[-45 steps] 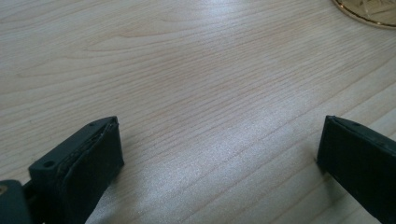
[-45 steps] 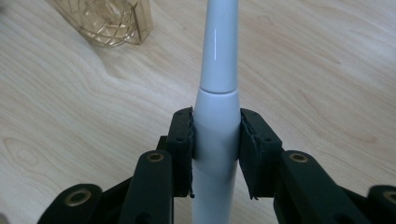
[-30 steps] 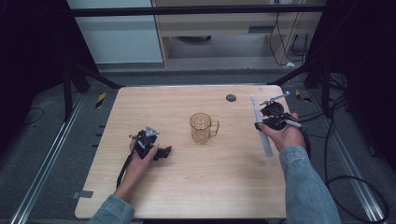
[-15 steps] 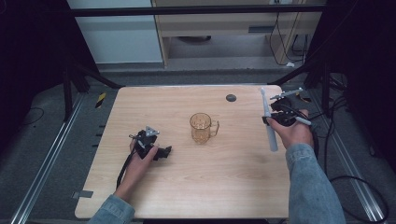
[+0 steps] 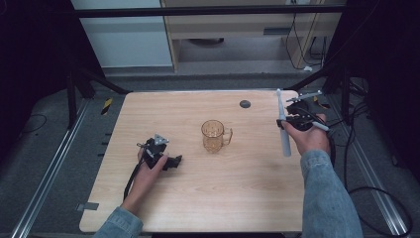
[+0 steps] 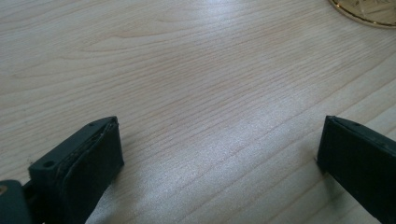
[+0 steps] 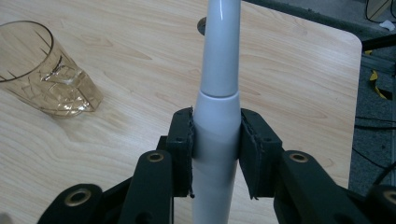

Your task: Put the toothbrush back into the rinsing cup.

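Observation:
A clear amber glass mug (image 5: 214,136) stands mid-table, handle to the right; it also appears in the right gripper view (image 7: 43,74). My right gripper (image 5: 285,123) is held above the table's right edge, shut on a long white toothbrush-like handle (image 5: 283,130). In the right gripper view the jaws (image 7: 215,140) clamp the white handle (image 7: 218,88) at its thicker lower part. My left gripper (image 5: 174,161) rests on the table left of the mug, open. Its jaws (image 6: 219,158) stand wide apart over bare wood, with the mug's base (image 6: 369,9) at the top right.
A small dark disc (image 5: 244,103) is set in the wooden table (image 5: 198,198) behind the mug, also visible in the right gripper view (image 7: 201,22). Cables and black frame legs (image 5: 341,94) crowd the floor to the right.
My right gripper has carried the white handle to the right and slightly away from me, off from the mug. The left gripper has stayed put.

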